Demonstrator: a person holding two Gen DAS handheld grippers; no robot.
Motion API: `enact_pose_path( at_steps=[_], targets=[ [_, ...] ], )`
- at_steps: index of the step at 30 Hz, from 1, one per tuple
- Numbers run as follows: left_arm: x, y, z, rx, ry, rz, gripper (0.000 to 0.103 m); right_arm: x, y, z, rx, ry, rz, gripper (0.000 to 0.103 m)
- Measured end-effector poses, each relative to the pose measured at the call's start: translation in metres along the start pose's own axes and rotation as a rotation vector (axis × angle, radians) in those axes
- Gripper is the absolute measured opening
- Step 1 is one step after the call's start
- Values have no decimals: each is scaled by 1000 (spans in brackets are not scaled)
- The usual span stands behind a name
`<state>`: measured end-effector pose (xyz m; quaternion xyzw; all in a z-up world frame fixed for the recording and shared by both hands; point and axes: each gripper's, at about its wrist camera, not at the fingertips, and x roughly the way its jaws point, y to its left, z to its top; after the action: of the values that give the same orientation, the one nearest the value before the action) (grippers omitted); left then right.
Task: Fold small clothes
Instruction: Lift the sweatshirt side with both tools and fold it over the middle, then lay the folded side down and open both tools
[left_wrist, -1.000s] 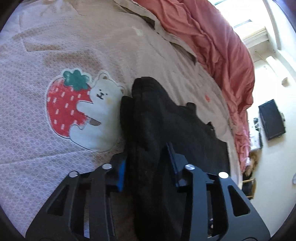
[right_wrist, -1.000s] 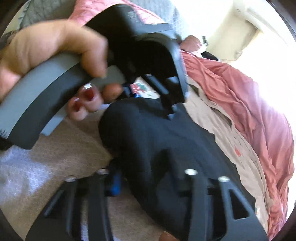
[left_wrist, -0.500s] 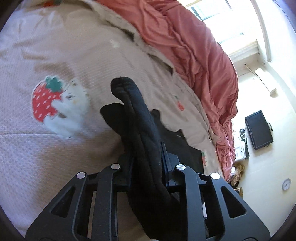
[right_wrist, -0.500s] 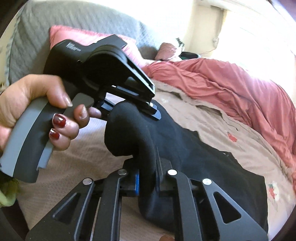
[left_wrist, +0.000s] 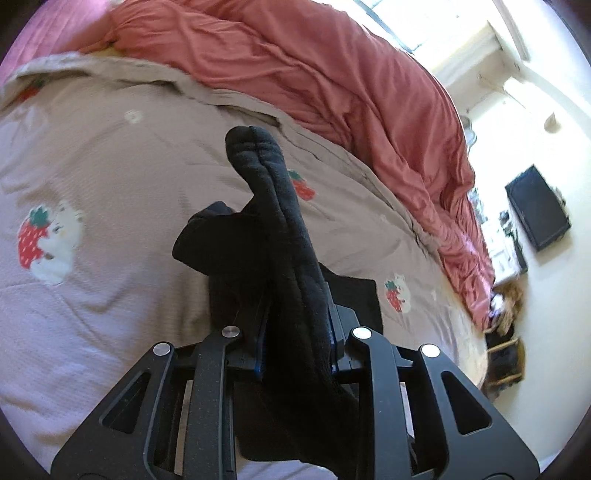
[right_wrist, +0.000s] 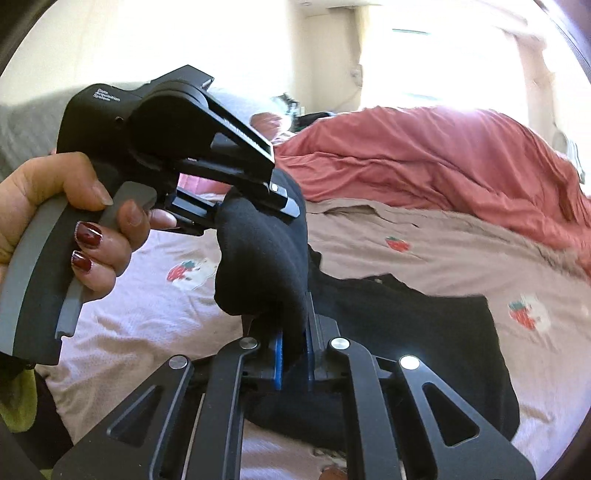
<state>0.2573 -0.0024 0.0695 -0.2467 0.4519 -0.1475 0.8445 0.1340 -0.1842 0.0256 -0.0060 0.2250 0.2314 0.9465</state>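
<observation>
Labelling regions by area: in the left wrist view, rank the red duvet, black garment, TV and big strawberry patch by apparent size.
1. Red duvet
2. Black garment, inflated by nearness
3. TV and strawberry patch: look alike

one black garment (left_wrist: 284, 266), two grippers, the left gripper (left_wrist: 295, 350) and the right gripper (right_wrist: 293, 360), one hand (right_wrist: 70, 218), one pink duvet (left_wrist: 332, 77), one beige blanket (left_wrist: 110, 155) with three strawberry-bear prints in left view.

garment (left_wrist: 288, 266) between both tools' fingers, above bedspread (left_wrist: 110, 155) | rumpled duvet (left_wrist: 332, 74) behind bedspread
</observation>
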Motion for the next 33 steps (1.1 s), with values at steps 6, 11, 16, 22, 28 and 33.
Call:
enact_pose_path(
  at_steps=[6, 11, 16, 22, 28, 33],
  targets=[
    [25, -49, -5, 62, 39, 29, 16, -17, -38, -9, 101, -4, -13, 7],
    [47, -75, -13, 97, 69, 38, 16, -29, -63, -21, 182, 13, -22, 7],
    [68, -94, -23, 128, 103, 45, 16, -39, -77, -33, 213, 27, -45, 7],
    [90, -109, -33, 153, 139, 8, 31, -40, -97, -47, 272, 59, -64, 8],
    [83, -102, -41, 177, 106, -10, 51, -33, -125, -69, 379, 155, -97, 11],
    [65, -72, -52, 188, 23, 118, 47, -45, -126, -82, 352, 176, -86, 17]
  ],
)
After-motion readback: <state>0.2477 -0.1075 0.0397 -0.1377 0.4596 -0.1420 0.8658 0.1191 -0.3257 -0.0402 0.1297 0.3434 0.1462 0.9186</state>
